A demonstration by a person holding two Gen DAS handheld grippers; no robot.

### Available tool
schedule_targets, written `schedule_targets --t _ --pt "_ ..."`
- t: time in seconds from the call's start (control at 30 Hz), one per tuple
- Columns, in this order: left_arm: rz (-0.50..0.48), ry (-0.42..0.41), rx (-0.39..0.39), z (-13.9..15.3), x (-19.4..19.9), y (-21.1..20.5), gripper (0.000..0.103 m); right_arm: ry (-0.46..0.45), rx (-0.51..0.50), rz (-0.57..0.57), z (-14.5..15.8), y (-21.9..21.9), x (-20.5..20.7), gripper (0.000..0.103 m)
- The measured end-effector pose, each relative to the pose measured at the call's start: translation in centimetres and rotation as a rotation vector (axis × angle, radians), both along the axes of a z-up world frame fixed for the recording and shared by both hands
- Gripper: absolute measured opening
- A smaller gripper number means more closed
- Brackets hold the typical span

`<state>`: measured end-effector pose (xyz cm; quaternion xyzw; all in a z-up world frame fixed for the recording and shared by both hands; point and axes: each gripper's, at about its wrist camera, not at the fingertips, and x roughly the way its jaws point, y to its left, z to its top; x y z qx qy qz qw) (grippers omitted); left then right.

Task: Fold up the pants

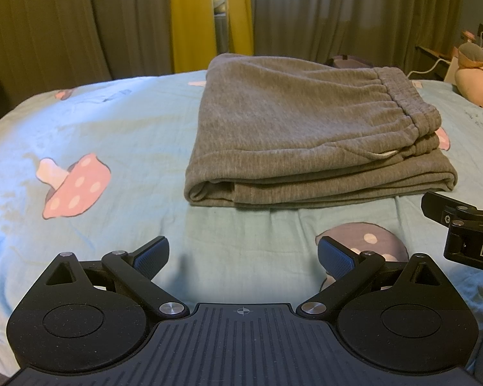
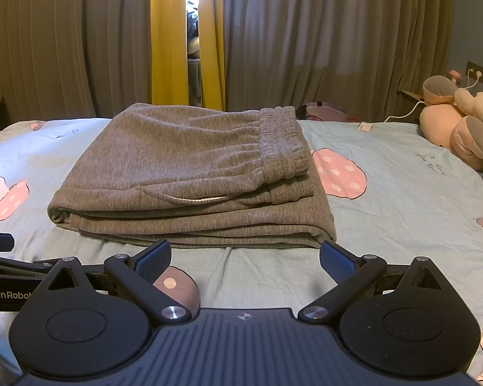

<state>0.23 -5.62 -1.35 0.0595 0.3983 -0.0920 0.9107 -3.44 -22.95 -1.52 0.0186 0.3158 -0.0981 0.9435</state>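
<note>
Pants (image 1: 309, 128), grey and folded into a thick stack (waistband on the right), lie on the mushroom-print sheet (image 1: 119, 122) just beyond both grippers. Left gripper (image 1: 243, 254) and right gripper (image 2: 245, 255) gape wide, holding nothing, near the stack's front edge.

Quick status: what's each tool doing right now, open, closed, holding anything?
Left tool: open, empty, short of the folded grey ribbed pants.
Right tool: open, empty, just in front of the pants.

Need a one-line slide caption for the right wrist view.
Folded grey pants on the bed, right gripper open just short of them.
</note>
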Motion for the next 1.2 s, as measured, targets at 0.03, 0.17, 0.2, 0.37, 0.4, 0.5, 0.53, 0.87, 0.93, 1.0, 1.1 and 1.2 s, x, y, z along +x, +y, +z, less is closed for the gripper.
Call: schedule_targets --t 0.03,0.17,0.2,0.37,0.4,0.5,0.53,0.87,0.93,1.0,1.1,1.2 --pt "0.0 -0.001 -0.001 0.01 -0.02 0.0 0.102 0.001 0.0 0.0 -0.02 0.0 -0.01 0.099" --pt "0.0 -0.007 0.002 0.06 -0.13 -0.07 0.102 0.002 -0.001 0.001 -0.06 0.03 -0.01 0.099" --pt "0.0 -0.006 0.001 0.06 -0.14 -0.09 0.102 0.003 -0.002 0.0 -0.08 0.02 -0.02 0.099" --pt "0.001 -0.004 -0.005 0.09 -0.17 -0.01 0.102 0.008 -0.003 -0.001 -0.13 -0.02 0.01 0.099" --pt "0.001 -0.004 -0.006 0.09 -0.18 0.0 0.102 0.009 -0.004 -0.001 -0.16 -0.01 0.02 0.099" --pt "0.001 -0.004 -0.006 0.13 -0.18 -0.03 0.102 0.011 -0.007 -0.002 -0.2 0.02 0.03 0.099" --pt "0.001 -0.004 -0.005 0.12 -0.17 0.0 0.101 0.012 -0.007 -0.003 -0.2 0.02 0.02 0.099" --pt "0.001 -0.005 -0.006 0.19 -0.24 -0.03 0.102 0.012 -0.01 -0.007 -0.2 0.02 -0.08 0.099" --pt "0.002 -0.004 -0.007 0.19 -0.25 -0.04 0.102 0.013 -0.011 -0.008 -0.19 0.02 -0.08 0.099" --pt "0.002 -0.004 -0.007 0.19 -0.28 -0.05 0.102 0.012 -0.01 -0.007 -0.19 0.02 -0.07 0.099" --pt "0.001 -0.004 -0.007 0.18 -0.25 0.04 0.102 0.012 -0.01 -0.006 -0.2 0.01 -0.06 0.099" --pt "0.0 -0.003 -0.007 0.17 -0.24 0.01 0.102 0.013 -0.011 -0.008 -0.19 0.02 -0.07 0.099"
